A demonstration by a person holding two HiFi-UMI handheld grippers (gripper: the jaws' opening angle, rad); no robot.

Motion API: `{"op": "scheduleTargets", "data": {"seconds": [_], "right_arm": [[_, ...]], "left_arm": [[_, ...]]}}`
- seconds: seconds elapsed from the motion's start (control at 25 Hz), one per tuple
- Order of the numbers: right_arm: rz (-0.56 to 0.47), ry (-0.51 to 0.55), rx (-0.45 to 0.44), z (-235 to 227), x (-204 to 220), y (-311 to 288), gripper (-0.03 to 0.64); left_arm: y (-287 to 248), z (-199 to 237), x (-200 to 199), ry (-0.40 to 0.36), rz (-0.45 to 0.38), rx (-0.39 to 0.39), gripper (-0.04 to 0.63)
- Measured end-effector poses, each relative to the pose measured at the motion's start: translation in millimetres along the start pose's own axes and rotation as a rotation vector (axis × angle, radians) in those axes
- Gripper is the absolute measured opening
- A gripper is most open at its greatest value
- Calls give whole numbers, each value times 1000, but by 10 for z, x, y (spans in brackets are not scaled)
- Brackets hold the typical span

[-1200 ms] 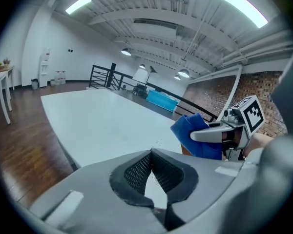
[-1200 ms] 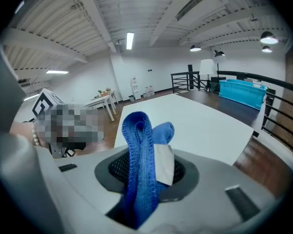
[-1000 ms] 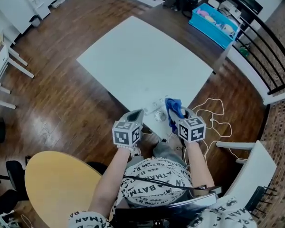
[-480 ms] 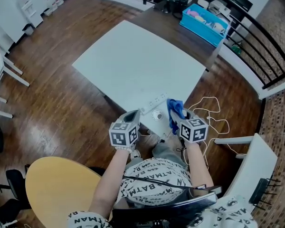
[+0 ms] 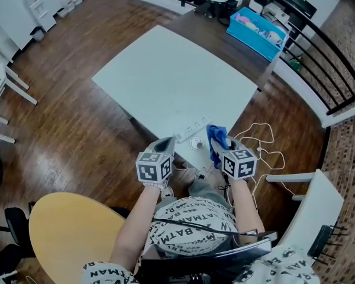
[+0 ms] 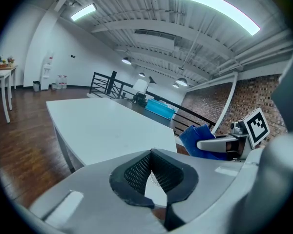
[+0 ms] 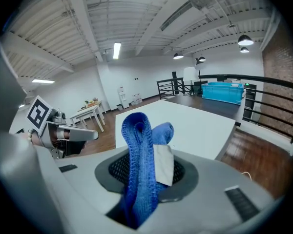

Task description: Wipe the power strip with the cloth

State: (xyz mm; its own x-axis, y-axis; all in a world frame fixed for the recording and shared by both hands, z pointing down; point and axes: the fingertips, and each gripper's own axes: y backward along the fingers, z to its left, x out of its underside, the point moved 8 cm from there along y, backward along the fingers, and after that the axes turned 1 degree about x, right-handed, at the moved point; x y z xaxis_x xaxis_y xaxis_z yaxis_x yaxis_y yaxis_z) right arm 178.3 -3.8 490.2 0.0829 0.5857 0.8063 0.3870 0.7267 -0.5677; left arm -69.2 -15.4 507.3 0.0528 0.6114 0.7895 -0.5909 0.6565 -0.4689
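Observation:
A white power strip (image 5: 193, 125) lies at the near edge of the white table (image 5: 171, 76), with a small coil of cable (image 5: 196, 144) beside it. My right gripper (image 5: 219, 148) is shut on a blue cloth (image 5: 216, 136), which hangs over the table's near corner just right of the strip. In the right gripper view the cloth (image 7: 139, 145) stands folded up out of the right gripper (image 7: 146, 167), a white label showing. My left gripper (image 5: 167, 142) hovers at the table edge left of the strip. Its pads (image 6: 136, 172) meet at the tips of the left gripper (image 6: 150, 153), holding nothing.
A blue crate (image 5: 261, 25) stands on the dark table beyond, next to a black railing (image 5: 325, 52). Loose white cable (image 5: 263, 141) lies on the wooden floor at the right. A round yellow table (image 5: 71, 229) is near left and a white desk (image 5: 310, 206) near right.
The head view shifted slightly. Both grippers stay by the table's near corner, and the cloth remains in the right gripper.

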Motion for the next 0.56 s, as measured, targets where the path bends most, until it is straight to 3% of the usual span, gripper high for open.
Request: {"op": "scheduleTargets", "data": {"seconds": [0.56], "right_arm": [[2,-10,4,27,38,-1,127]], "left_arm": [[11,14,1,0,3,3,0]]}}
